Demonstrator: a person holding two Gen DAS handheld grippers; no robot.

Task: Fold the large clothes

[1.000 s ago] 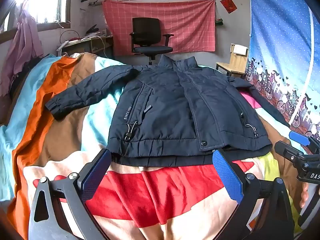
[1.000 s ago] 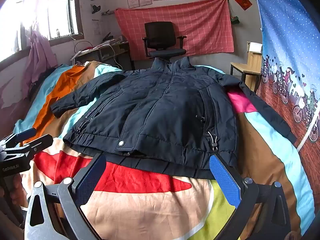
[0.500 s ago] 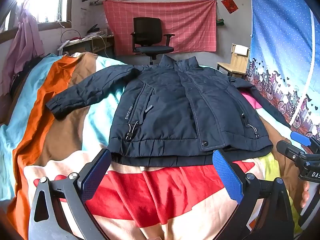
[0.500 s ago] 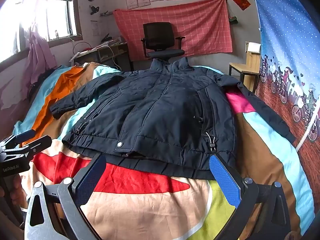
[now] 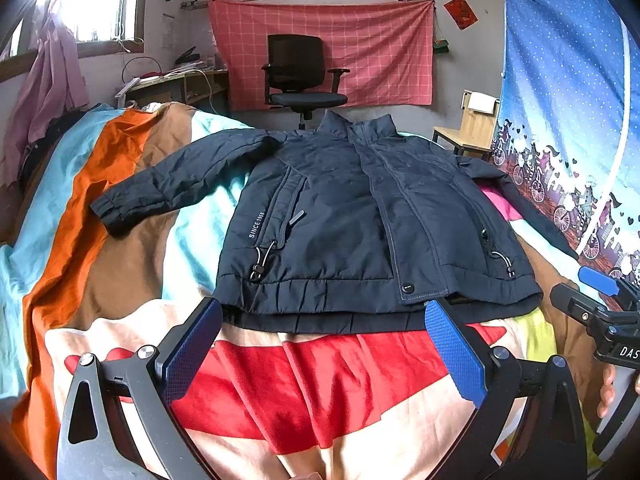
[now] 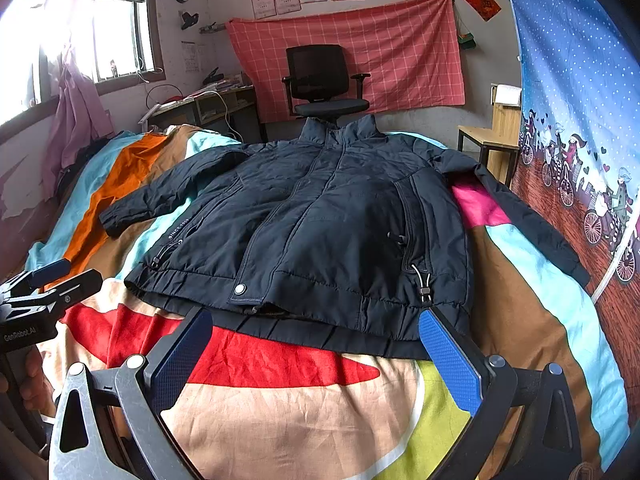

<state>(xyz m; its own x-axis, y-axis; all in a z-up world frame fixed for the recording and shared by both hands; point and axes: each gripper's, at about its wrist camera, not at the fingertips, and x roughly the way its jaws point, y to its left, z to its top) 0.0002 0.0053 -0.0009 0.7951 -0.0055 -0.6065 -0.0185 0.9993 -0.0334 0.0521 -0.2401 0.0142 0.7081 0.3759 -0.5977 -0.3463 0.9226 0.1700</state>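
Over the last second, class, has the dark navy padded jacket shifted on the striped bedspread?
No. The dark navy padded jacket keeps its hem on the same red patch of the striped bedspread in both views.

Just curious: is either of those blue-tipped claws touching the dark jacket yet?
Apart. In each wrist view, the open left gripper and right gripper hover short of the jacket, with nothing between their fingers.

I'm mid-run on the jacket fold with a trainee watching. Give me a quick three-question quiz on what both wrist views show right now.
1. True or false: the left tool already grips the jacket.
2. Which jacket sleeve lies spread over the orange and brown stripes: A, the one on the window side, or B, the one on the blue curtain side?
3. Fill in: behind the jacket's collar stands a black ____.

Key: 1 false, both it and the right tool are open and empty; 2 A; 3 chair.
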